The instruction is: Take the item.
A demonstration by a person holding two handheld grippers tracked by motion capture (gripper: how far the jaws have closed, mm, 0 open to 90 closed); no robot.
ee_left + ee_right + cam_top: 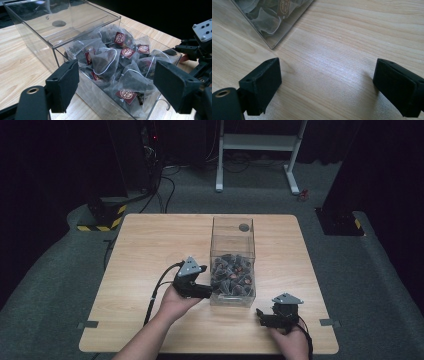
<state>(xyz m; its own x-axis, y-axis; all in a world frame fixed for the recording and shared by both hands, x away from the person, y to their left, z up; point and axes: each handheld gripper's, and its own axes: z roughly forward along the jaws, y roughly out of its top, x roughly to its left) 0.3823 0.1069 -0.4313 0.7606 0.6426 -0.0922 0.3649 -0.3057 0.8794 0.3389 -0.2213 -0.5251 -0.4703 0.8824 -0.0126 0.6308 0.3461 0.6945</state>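
Tea bags [117, 67] fill the near half of a clear plastic box [232, 232] mid-table. Left gripper [196, 289], jaws wide, hovers at its left wall; best drop over one pyramid (strings tangle). Right gripper [274, 316] waits wide, near-right, over bare wooden table [352, 37].

surface: wooden table [150, 250] | on it: clear box [232, 236] holding tea bags [230, 270], near centre
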